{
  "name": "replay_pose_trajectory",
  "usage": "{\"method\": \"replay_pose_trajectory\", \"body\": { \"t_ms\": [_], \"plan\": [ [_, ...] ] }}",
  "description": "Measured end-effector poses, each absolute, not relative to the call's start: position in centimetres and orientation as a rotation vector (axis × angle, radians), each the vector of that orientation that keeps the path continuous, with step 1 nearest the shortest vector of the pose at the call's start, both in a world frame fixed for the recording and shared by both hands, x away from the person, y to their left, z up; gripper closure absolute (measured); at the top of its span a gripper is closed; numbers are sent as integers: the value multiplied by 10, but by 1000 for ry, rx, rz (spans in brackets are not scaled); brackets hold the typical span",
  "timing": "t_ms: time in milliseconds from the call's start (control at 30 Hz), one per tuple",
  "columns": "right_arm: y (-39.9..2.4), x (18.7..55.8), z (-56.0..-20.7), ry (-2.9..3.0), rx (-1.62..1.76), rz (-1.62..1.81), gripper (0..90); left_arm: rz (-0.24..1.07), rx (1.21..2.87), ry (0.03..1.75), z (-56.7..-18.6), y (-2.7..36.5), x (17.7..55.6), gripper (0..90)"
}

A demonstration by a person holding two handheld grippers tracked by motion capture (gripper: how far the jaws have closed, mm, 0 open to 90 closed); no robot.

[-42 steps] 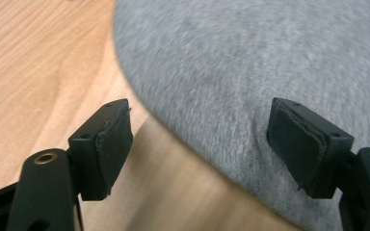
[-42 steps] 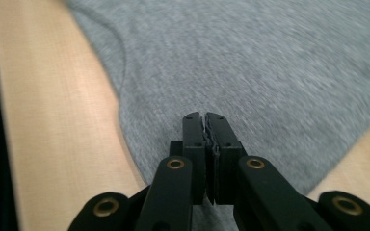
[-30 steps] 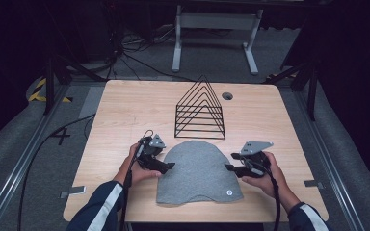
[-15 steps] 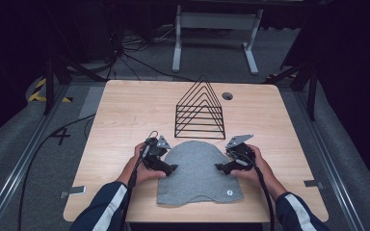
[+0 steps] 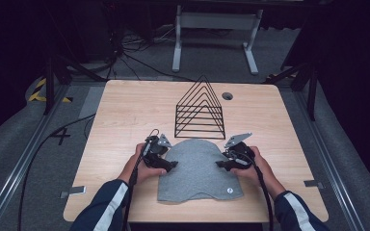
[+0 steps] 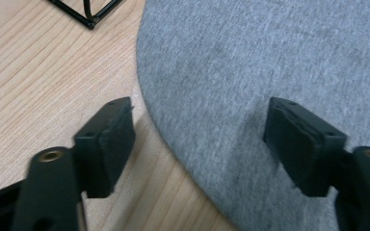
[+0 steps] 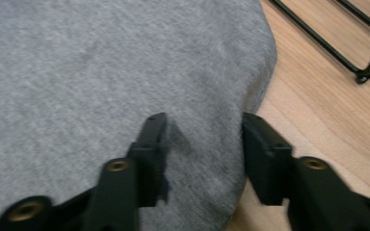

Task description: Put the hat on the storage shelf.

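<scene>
While both grippers have just been closing, the left gripper [image 5: 173, 165] and right gripper [image 5: 218, 164] now straddle opposite edges of the grey beanie [image 5: 198, 169], jaws not clamped, beanie flat below the wire rack [image 5: 200, 109]; the right one slid inward.

One grey beanie [image 5: 198, 169], one black wire rack [image 5: 200, 109] — and two claws — left [image 5: 172, 165], right [image 5: 220, 164].

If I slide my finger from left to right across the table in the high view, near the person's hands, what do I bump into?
left gripper → grey beanie → right gripper
</scene>
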State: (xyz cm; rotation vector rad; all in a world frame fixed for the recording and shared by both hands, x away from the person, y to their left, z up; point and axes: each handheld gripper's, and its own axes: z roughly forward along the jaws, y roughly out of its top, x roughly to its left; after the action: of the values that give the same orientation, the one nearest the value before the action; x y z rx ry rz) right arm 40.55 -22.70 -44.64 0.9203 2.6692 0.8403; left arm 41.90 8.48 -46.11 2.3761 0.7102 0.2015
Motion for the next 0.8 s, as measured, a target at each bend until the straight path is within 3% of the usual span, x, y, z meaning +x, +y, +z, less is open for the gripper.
{"method": "replay_pose_trajectory", "body": {
  "t_ms": [133,267,367,600,800],
  "plan": [
    [-228,402,-447,2681,926,878,730,200,2381,694,-460,84,418,375],
    [-231,403,-448,2685,955,910,779,186,2382,697,-459,83,417,442],
    [-232,403,-448,2683,975,930,809,176,2382,681,-458,85,419,541],
    [-232,400,-447,2675,953,927,828,121,2363,669,-459,89,422,761],
    [-236,397,-440,2651,929,968,833,137,2376,643,-456,87,419,836]
  ]
}}
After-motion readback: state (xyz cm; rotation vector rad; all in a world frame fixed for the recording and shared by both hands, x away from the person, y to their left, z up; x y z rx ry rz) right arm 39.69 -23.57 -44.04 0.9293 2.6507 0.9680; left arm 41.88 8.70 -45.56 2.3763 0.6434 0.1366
